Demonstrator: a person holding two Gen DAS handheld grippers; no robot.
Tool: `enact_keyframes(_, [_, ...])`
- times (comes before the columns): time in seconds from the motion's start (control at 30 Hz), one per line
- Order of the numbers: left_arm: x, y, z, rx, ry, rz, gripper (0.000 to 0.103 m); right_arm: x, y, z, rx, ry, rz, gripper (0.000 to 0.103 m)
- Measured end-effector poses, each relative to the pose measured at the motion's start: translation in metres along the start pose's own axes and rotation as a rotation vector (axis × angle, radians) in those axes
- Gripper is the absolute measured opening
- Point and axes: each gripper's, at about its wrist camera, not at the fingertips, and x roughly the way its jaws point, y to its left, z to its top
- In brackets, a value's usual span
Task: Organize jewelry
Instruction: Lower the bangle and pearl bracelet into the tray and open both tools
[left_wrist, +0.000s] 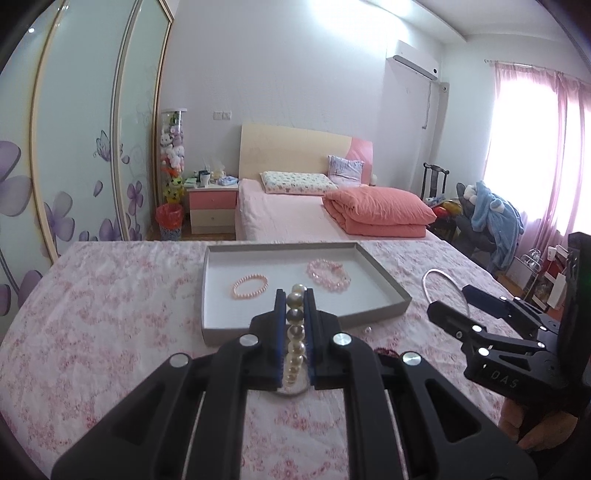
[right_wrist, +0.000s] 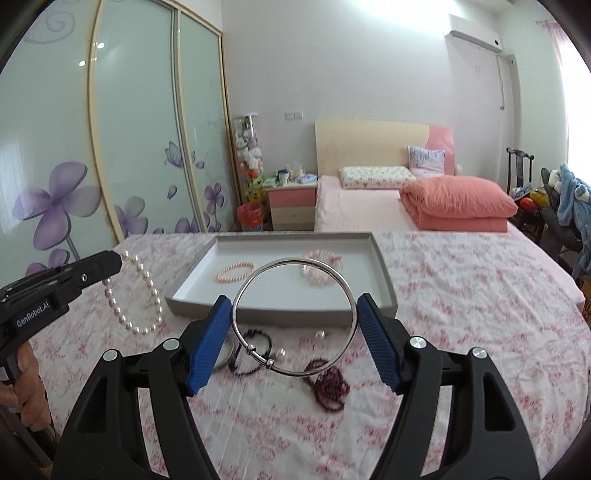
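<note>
My left gripper (left_wrist: 295, 295) is shut on a white pearl bracelet (left_wrist: 295, 332), held above the bedspread just in front of the grey tray (left_wrist: 391, 291); the bracelet hangs from it in the right wrist view (right_wrist: 138, 291). My right gripper (right_wrist: 295, 306) is shut on a large silver bangle (right_wrist: 295, 317), lifted in front of the tray (right_wrist: 384, 273). The tray holds a small pink bead bracelet (left_wrist: 250, 287) and a pale pink crystal bracelet (left_wrist: 328, 275).
On the floral bedspread (right_wrist: 461, 314) below the bangle lie a dark bead bracelet (right_wrist: 255, 349), a dark red bead strand (right_wrist: 330, 384), loose pearls (right_wrist: 320, 335) and a round lid-like disc (right_wrist: 223, 354). A second bed, a nightstand and wardrobe doors stand behind.
</note>
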Motion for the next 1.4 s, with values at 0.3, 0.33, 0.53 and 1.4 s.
enact_keyframes(0.3, [0.019,-0.005,0.019,0.009,-0.049,0.061,0.010,0.016,-0.003,0.025,-0.007,-0.079,-0.025,0.070])
enact_keyframes(0.33, [0.023,-0.005,0.022,0.010,-0.053,0.066,0.010,0.019,-0.003,0.027,-0.006,-0.085,-0.027,0.070])
enact_keyframes(0.53, [0.050,0.001,0.032,-0.003,-0.049,0.082,0.010,0.042,-0.006,0.043,0.008,-0.112,-0.041,0.070])
enact_keyframes(1.4, [0.197,0.044,0.043,-0.048,0.087,0.061,0.010,0.194,-0.028,0.051,0.057,0.104,-0.094,0.070])
